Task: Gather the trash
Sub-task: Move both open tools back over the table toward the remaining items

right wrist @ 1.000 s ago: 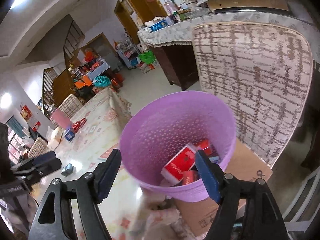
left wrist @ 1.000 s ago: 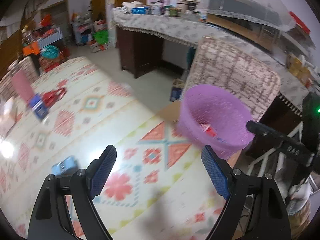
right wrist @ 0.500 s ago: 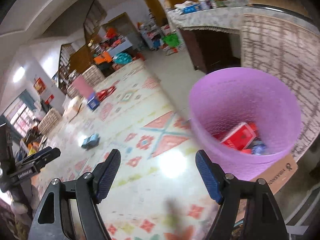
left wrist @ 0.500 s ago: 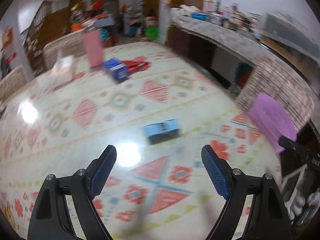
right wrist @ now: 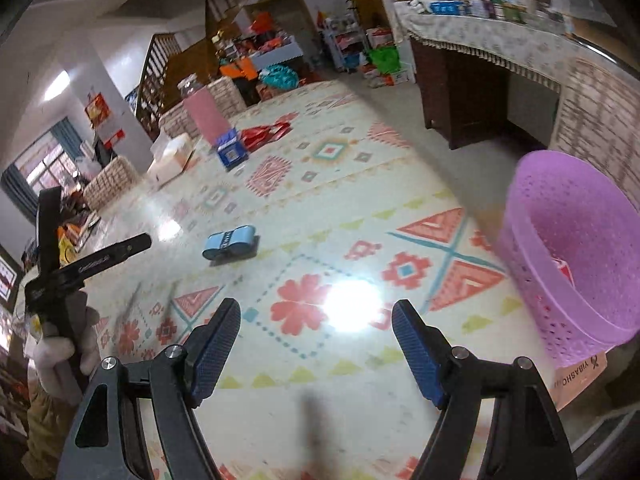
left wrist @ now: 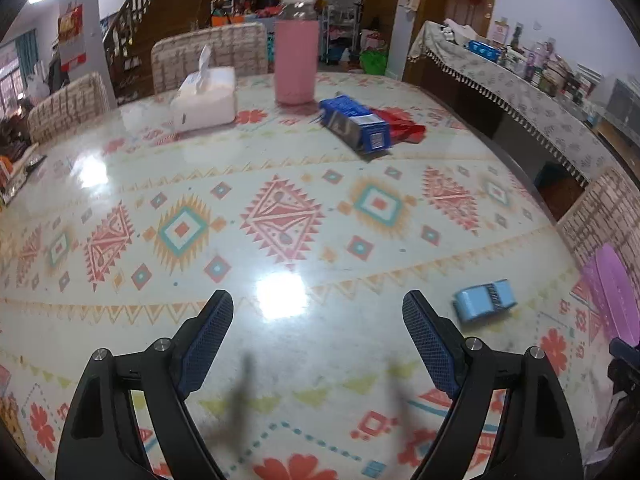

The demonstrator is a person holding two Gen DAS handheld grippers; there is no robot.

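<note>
1. Since a second ago both views have swung away from the purple basket toward the patterned surface; the basket now sits at the right edge of each view instead of filling the middle.
2. The left hand-held gripper is spread wide, holding nothing and touching nothing, above the surface.
3. The right hand-held gripper is likewise spread wide and holds nothing.
4. One light-blue pack lies flat on the surface, between the basket and the left hand-held gripper, just right of its right finger and apart from it.
5. In the right wrist view that same pack lies ahead and left of the right hand-held gripper, well apart from the basket.
6. Farther from the basket lie one dark-blue box and one red wrapper, touching each other.
7. Beyond them stand one pink bottle and one white tissue pack.
8. The basket holds at least one red item; its other contents cannot be made out.
9. The basket rests on a cardboard box at the surface's edge.
</note>
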